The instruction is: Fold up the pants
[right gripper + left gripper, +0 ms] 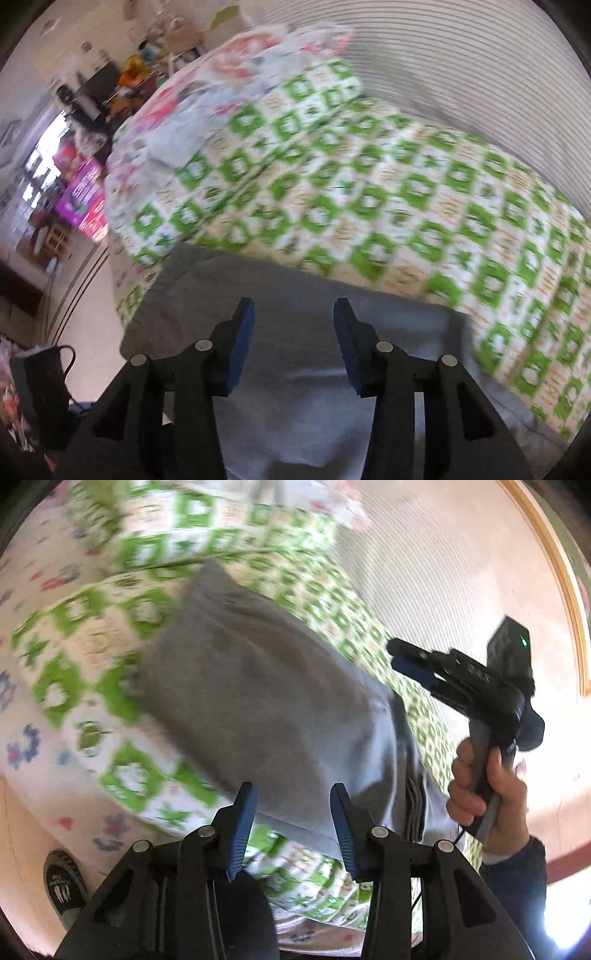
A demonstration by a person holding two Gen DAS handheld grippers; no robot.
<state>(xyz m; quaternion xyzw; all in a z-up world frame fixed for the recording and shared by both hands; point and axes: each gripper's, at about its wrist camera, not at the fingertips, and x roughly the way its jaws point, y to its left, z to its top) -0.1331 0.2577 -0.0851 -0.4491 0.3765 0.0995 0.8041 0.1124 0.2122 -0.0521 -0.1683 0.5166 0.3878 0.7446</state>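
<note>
The grey pants (258, 701) lie folded into a thick rectangle on a bed with a green-and-white patterned cover (74, 646). In the left wrist view my left gripper (291, 794) is open and empty above the near edge of the pants. My right gripper (399, 653) shows there too, held in a hand to the right of the pants, raised above the bed, its jaws a little apart and empty. In the right wrist view the right gripper (293, 310) is open over the grey pants (295, 369), holding nothing.
A floral quilt (221, 81) is bunched at the far end of the bed. A ribbed white wall (461, 74) runs along the bed's far side. A shoe (62, 882) stands on the floor at the left. Cluttered furniture and boxes (81, 192) stand beyond the bed.
</note>
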